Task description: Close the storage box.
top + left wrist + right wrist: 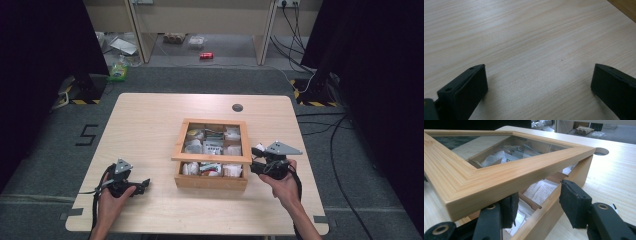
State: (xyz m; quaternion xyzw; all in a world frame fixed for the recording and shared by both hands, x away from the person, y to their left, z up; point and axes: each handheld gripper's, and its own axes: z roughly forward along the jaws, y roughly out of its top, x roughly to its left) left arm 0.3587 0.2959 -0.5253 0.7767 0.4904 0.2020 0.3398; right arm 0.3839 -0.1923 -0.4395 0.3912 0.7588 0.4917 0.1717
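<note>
My left gripper (145, 183) rested low on the table (145, 130) near my side, its jaws wide apart with only bare wood between them, well apart from the box. My right gripper (256, 159) was at the right side of the wooden box (210, 181), which stood in the middle of the table, a little toward my side. In the right gripper view its jaws stood apart: one pad (510, 210) was under the edge of the raised lid (499, 180), touching or almost touching it, I could not tell which, and the other pad (574, 205) was outside the box wall, beside it, so nothing was clamped. The lid, a wooden frame with a glass pane, was lifted at my side and tilted over the box. Under it I saw compartments with white paper packets (541, 191). Farther on the table there was a round hole (237, 107), and behind the table, on the floor, a red can (206, 56) and some packages.
</note>
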